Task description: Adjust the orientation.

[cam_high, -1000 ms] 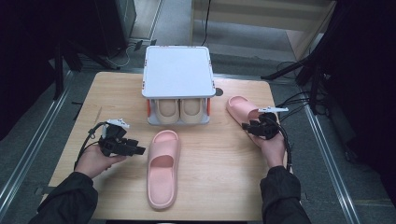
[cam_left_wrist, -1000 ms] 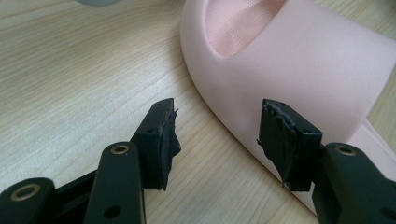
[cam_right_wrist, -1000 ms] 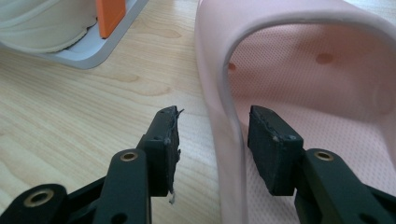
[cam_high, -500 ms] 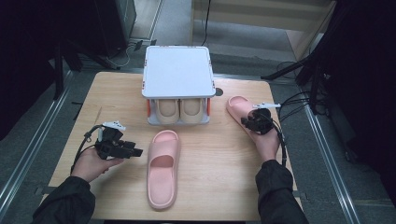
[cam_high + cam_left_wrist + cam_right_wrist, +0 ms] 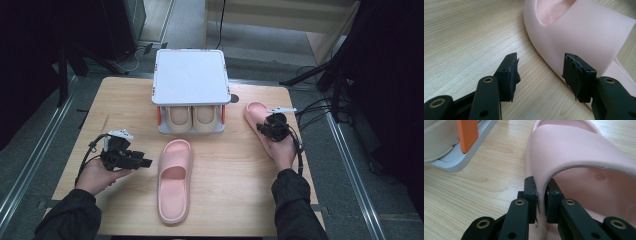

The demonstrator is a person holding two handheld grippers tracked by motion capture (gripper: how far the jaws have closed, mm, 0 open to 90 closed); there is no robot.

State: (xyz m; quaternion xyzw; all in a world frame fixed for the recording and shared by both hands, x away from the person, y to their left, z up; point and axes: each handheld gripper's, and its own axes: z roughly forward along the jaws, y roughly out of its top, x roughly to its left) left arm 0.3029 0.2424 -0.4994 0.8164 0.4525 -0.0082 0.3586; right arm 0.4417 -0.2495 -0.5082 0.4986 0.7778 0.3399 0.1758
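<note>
Clearly both pink slippers are soft foam: light, a little bendable, matte and not slippery, and not fragile. The strap edge is thin enough for a pinch, so it is the good place to take hold; the thick sole would need a wide opening.

On the wooden bench (image 5: 125,100) the largest thing is the grey shoe rack (image 5: 189,77), with a flat white top and orange posts; a beige pair of slippers (image 5: 192,119) already fills its lower shelf. The right slipper (image 5: 257,117) lies just right of the rack. The right tongs (image 5: 541,195) have just been closing and now pinch the edge of its strap, one pad outside and one pad under the strap. The left slipper (image 5: 174,180) lies in front of the rack, toe toward it. The left tongs (image 5: 541,72) stand spread and empty, just beside its left edge, and the far pad is near the foam.

I judge the rack's near post could stand in the way when the right slipper is lifted.
</note>
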